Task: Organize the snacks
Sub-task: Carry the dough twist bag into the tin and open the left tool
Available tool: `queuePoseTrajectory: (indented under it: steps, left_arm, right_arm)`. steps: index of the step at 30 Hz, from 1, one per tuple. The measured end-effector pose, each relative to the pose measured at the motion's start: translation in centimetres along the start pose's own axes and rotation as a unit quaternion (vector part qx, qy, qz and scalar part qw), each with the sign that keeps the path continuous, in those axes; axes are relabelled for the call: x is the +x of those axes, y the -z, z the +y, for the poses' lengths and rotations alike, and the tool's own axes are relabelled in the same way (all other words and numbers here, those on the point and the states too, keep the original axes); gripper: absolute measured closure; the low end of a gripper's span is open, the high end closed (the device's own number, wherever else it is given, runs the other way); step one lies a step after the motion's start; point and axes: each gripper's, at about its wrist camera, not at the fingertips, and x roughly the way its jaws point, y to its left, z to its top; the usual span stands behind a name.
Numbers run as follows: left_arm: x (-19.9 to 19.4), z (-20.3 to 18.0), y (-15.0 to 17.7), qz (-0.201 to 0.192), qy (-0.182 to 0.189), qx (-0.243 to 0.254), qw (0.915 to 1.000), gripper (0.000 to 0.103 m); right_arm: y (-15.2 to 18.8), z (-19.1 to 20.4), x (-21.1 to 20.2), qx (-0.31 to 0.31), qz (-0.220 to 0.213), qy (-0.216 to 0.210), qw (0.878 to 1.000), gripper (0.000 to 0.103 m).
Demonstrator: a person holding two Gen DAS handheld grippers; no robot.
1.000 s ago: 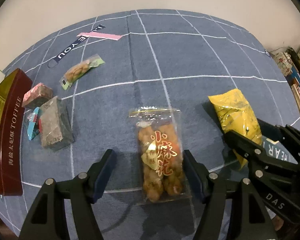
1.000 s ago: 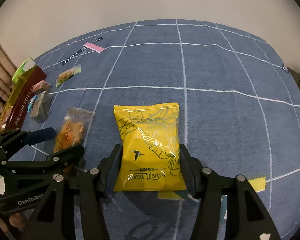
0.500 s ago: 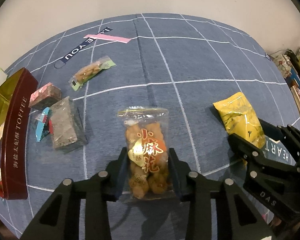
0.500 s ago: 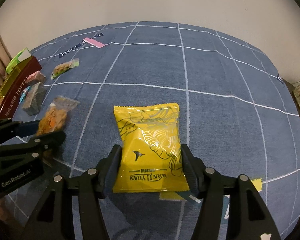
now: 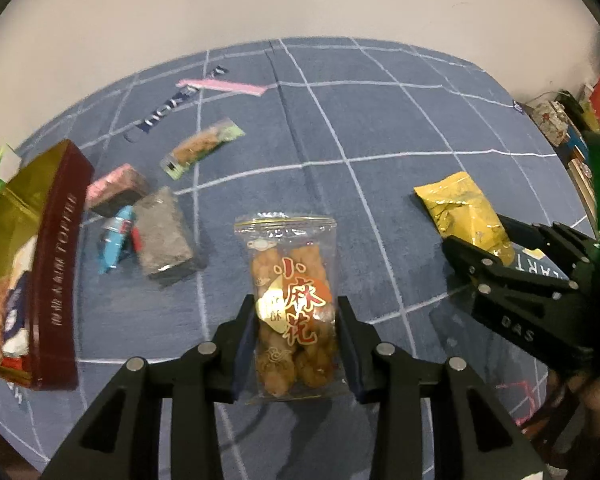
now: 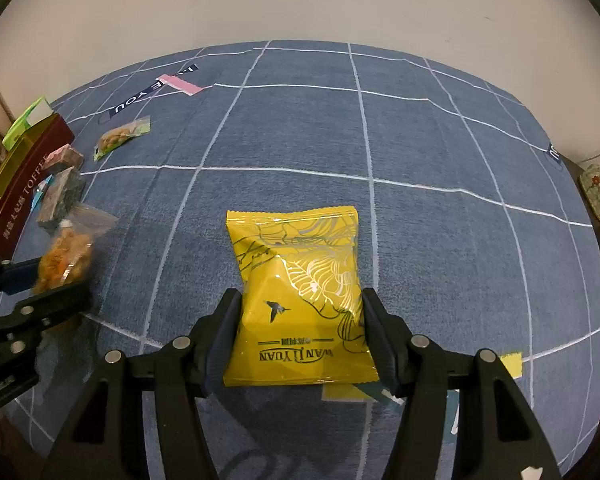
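Going L to R: toffee box sits far left w/ loose snacks beside it, prob the drop spot imo. Left gripper just squeezed shut on the clear twist-snack bag, pinching low, so the slick film could slide out or flop. Right gripper is clamped on the yellow packet at its bottom half; puffy, might squirt free.
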Motion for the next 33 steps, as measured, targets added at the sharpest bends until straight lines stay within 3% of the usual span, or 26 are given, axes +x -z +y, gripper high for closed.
queuePoseTrajectory:
  steps: [5, 11, 24, 33]
  left_arm:
    - [-2.6, 1.5, -0.1, -0.024, 0.001, -0.011, 0.9996, 0.065]
    - [-6.4, 6.8, -0.3, -0.056, -0.023, -0.046, 0.9971, 0.065]
    - [-9.2, 20.5, 2.5, -0.059, -0.112, -0.130, 0.9833, 0.065]
    - [-8.8, 26.5, 3.8, -0.041, -0.132, -0.168, 0.9761, 0.065]
  right_arm:
    - [-0.1, -0.1, 0.1, 0.003, 0.001, 0.001, 1.000, 0.046]
    - [-0.1, -0.1, 0.1, 0.007, 0.003, 0.004, 1.000, 0.046]
    - [-0.1, -0.1, 0.2, 0.005, 0.003, 0.007, 1.000, 0.046]
    - [-0.3, -0.2, 0.3, 0.001, 0.010, 0.006, 1.000, 0.046]
